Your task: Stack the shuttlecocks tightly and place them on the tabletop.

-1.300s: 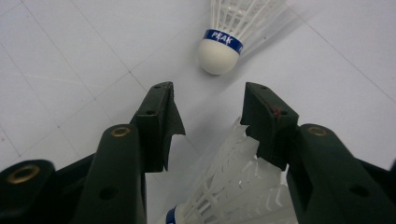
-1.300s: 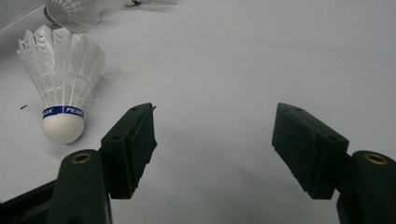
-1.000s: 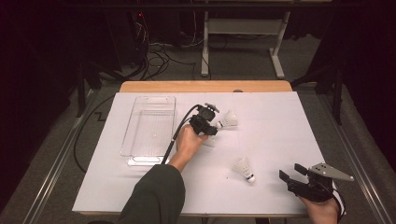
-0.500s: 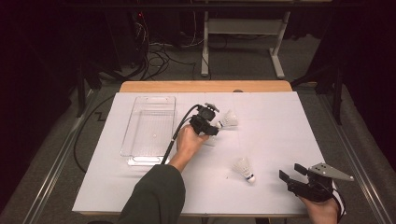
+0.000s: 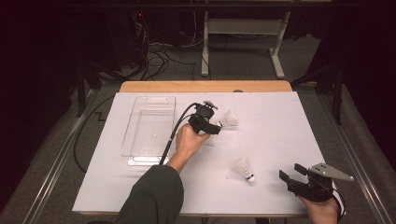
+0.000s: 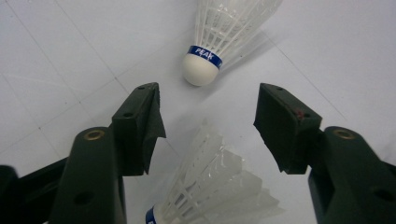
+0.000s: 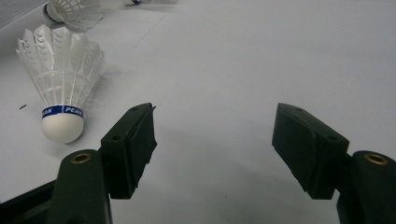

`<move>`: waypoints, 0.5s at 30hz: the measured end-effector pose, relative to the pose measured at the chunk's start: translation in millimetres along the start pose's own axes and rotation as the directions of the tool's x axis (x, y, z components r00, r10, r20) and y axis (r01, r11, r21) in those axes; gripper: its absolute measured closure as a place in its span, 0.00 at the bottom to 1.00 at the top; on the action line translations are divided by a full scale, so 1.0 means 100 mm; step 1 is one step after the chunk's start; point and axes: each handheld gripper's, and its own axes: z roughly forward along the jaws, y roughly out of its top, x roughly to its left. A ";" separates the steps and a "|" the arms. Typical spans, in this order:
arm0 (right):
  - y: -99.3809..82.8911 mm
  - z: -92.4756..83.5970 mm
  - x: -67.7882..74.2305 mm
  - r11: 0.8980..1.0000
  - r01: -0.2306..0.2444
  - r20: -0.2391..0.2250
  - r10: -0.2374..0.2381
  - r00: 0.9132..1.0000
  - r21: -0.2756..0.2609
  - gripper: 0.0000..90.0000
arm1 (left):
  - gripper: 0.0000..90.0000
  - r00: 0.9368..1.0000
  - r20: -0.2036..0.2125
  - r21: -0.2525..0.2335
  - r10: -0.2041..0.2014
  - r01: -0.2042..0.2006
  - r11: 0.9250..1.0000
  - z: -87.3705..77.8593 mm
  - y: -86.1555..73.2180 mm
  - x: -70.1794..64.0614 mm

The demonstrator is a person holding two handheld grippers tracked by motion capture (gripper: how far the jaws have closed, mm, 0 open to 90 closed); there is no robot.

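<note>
My left gripper (image 5: 215,127), held in a hand at the middle of the white table cover, points down over two shuttlecocks. Its jaws have just been opening and stand wide apart (image 6: 210,100). The feather skirt of one white shuttlecock (image 6: 212,186) lies on the table below and between them, untouched by the pads. A second shuttlecock (image 6: 219,32) with a blue band lies just ahead, also visible from above (image 5: 229,119). A third shuttlecock (image 5: 243,168) lies near the front right. My right gripper (image 5: 289,170) rests open beside it (image 7: 215,116), with that shuttlecock (image 7: 60,93) to its left.
A clear plastic tray (image 5: 135,140) stands left of the left hand, with the gripper's black cable (image 5: 170,140) running past its right edge. A wooden table edge (image 5: 205,86) borders the back, with floor cables and a desk frame beyond.
</note>
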 end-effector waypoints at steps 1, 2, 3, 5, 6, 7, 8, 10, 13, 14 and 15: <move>0.00 0.00 0.00 1.000 0.000 0.001 0.000 1.000 0.000 0.34 | 0.44 1.000 0.004 -0.003 0.001 -0.001 1.000 -0.02 0.00 -0.01; 0.00 0.00 0.00 1.000 0.000 0.001 0.000 1.000 0.000 0.34 | 0.44 1.000 0.012 -0.007 0.001 -0.001 1.000 -0.03 0.00 -0.01; 0.00 0.00 0.00 1.000 0.000 0.002 0.000 1.000 0.000 0.34 | 0.43 1.000 0.027 -0.016 0.001 -0.001 1.000 -0.07 -0.01 -0.02; 0.00 0.00 0.00 1.000 -0.001 0.002 0.001 1.000 0.000 0.34 | 0.42 0.999 0.040 -0.018 0.004 -0.003 1.000 -0.10 -0.01 -0.03; 0.00 0.00 0.00 1.000 -0.001 0.002 0.001 1.000 0.000 0.34 | 0.42 0.999 0.044 -0.016 0.005 -0.004 1.000 -0.11 -0.02 -0.03; 0.00 0.00 0.00 1.000 -0.001 0.002 0.001 1.000 0.000 0.34 | 0.42 0.999 0.044 -0.016 0.005 -0.004 1.000 -0.11 -0.02 -0.03; 0.00 0.00 0.00 1.000 -0.001 0.003 0.001 1.000 0.000 0.34 | 0.42 0.999 0.044 -0.016 0.008 -0.007 1.000 -0.13 -0.03 -0.03; 0.00 0.00 0.00 1.000 -0.002 0.003 0.002 1.000 0.000 0.34 | 0.42 0.999 0.041 -0.023 0.011 -0.010 1.000 -0.16 -0.05 -0.04; 0.00 0.00 0.00 1.000 0.001 0.003 -0.001 1.000 0.002 0.34 | 0.41 0.999 0.044 -0.038 0.010 -0.008 0.999 -0.22 -0.07 -0.03; 0.00 0.00 0.00 1.000 0.000 0.004 0.000 1.000 0.001 0.34 | 0.41 0.999 0.044 -0.038 0.010 -0.008 0.999 -0.22 -0.07 -0.03; 0.00 0.00 0.00 1.000 -0.001 0.004 0.001 1.000 0.001 0.34 | 0.41 0.999 0.044 -0.040 0.011 -0.010 0.999 -0.24 -0.08 -0.03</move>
